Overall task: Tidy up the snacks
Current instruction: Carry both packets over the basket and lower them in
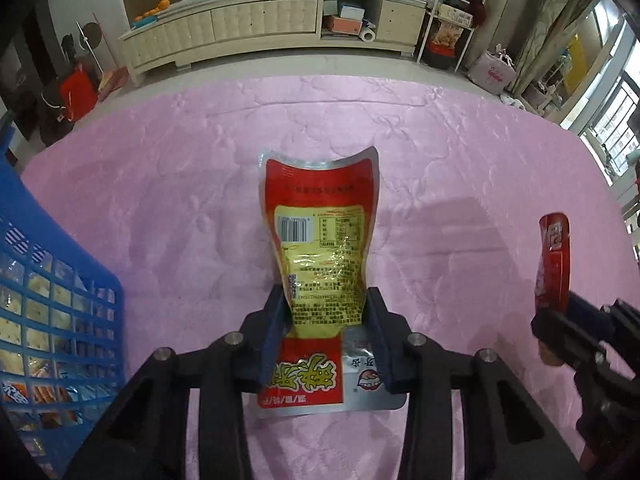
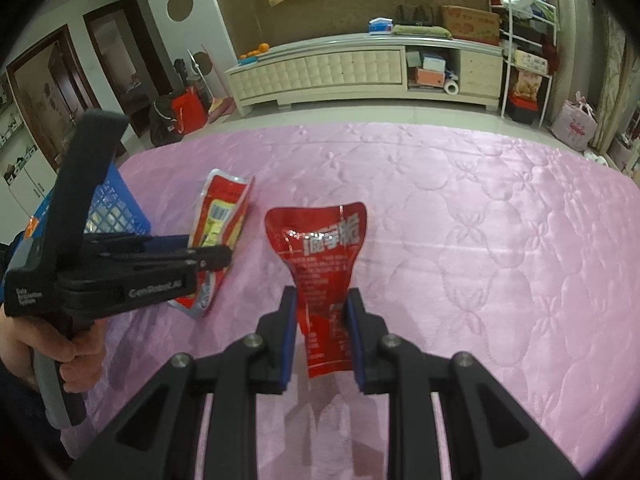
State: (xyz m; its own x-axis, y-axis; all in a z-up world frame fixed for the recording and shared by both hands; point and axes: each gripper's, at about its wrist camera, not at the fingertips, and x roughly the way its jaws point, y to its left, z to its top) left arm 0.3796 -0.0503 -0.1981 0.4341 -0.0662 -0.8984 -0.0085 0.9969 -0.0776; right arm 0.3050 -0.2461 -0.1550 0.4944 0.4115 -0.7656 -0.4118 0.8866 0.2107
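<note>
Snacks are gripped above the pink quilt [image 2: 480, 220]: left gripper [image 1: 326, 312] pinches a yellow pouch [image 1: 320, 240], right gripper [image 2: 322, 308] a red pouch [image 2: 320, 256]. Swing each toward the basket [image 1: 60, 280] at nine o'clock, keeping the squeeze firm until over its rim.

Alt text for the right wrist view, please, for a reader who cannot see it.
The right gripper pinches a red snack packet above a pink quilted cover. At left, the left gripper holds a red and yellow packet near a blue basket.
</note>
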